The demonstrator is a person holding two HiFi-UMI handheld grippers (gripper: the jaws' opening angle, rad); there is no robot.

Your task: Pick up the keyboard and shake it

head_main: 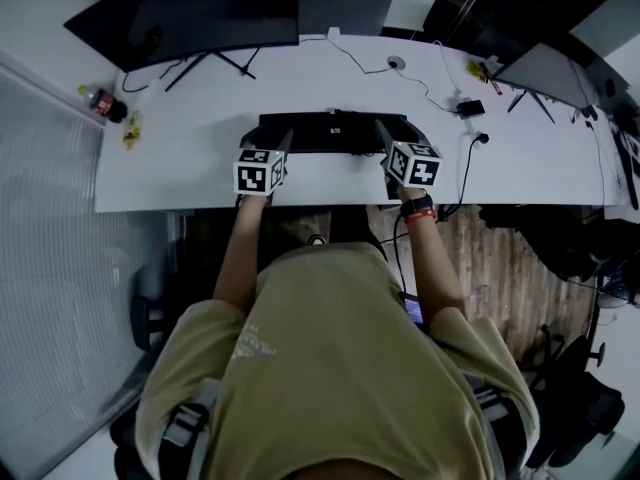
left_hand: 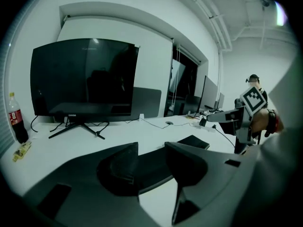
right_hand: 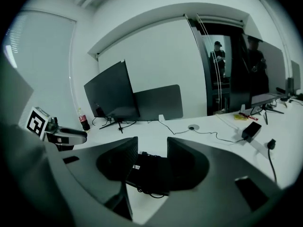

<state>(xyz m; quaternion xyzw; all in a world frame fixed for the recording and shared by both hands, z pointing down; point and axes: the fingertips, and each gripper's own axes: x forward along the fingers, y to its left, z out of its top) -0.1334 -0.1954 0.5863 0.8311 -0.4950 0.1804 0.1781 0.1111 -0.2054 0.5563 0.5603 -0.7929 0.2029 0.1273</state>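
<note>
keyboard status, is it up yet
Left gripper, right gripper: fingers shut on keyboard ends. Keyboard lifted off desk. Monitor behind, well apart.

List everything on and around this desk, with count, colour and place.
desk: 1, white, across the view
keyboard: 1, black, middle, between both tools
monitor: 1, black, desk's far left
bottle: 1, dark, red label, desk's left end
packet: 1, yellow, beside the bottle
grommet: 1, grey, desk's far middle
power adapter: 1, black, desk's right
left tool: 1, dark, shut on keyboard's left end
right tool: 1, dark, shut on keyboard's right end
</note>
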